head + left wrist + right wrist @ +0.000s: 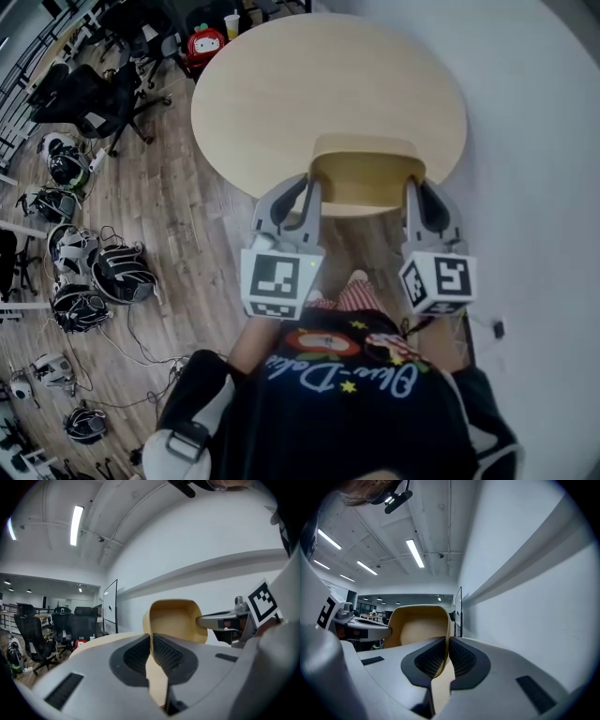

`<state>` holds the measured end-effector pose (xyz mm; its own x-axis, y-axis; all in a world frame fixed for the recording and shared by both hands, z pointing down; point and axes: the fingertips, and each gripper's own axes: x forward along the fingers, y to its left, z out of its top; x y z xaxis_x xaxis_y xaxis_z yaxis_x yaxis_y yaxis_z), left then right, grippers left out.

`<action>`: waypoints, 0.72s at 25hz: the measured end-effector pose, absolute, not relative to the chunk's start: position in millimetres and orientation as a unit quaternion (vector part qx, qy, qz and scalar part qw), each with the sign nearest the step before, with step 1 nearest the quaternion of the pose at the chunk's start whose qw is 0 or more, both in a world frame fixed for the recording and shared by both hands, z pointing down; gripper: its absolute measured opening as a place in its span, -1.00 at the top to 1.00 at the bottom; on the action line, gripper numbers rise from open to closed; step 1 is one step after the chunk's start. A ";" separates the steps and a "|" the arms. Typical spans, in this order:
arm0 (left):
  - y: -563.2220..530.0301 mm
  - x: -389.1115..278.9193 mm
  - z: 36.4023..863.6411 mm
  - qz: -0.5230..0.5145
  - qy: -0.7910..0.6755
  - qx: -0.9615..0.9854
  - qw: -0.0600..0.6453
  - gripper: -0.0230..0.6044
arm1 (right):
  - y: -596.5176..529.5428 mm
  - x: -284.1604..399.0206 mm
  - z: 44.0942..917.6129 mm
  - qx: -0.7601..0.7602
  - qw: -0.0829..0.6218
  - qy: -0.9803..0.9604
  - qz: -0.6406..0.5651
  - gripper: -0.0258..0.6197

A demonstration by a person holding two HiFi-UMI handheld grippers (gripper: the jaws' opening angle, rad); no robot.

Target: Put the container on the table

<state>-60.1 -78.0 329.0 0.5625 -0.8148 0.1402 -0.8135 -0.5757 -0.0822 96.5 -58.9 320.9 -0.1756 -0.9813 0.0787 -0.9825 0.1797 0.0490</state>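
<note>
The container point(366, 178) is hanging at the near edge of the round table point(309, 84), partly over it; whether its base is touching is unclear. The left gripper point(307, 187) and right gripper point(413, 190) are each pinching 1 side wall between closed pads. Both should be carrying it further in and lowering together, level, before letting go. It is looking tan, open-topped, empty, with rounded corners.

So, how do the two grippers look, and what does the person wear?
The left gripper and the right gripper have light grey, rounded plastic bodies. Each carries a white cube printed with black square markers. The fingers have black pads with a fine grid texture. The person wears a black top with pale blue lettering and a colourful print.
</note>
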 end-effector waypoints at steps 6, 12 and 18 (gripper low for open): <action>-118.9 -34.5 327.3 -0.095 0.472 -0.876 0.000 0.88 | -105.0 122.6 320.2 0.626 0.046 -0.778 0.010 0.86; -164.8 -8.4 319.2 -0.097 0.495 -0.864 -0.003 0.88 | -159.5 148.9 312.7 0.606 0.046 -0.794 0.011 0.85; -198.5 13.3 329.6 -0.108 0.514 -0.851 -0.014 0.88 | -200.4 168.9 319.4 0.588 0.052 -0.806 0.033 0.86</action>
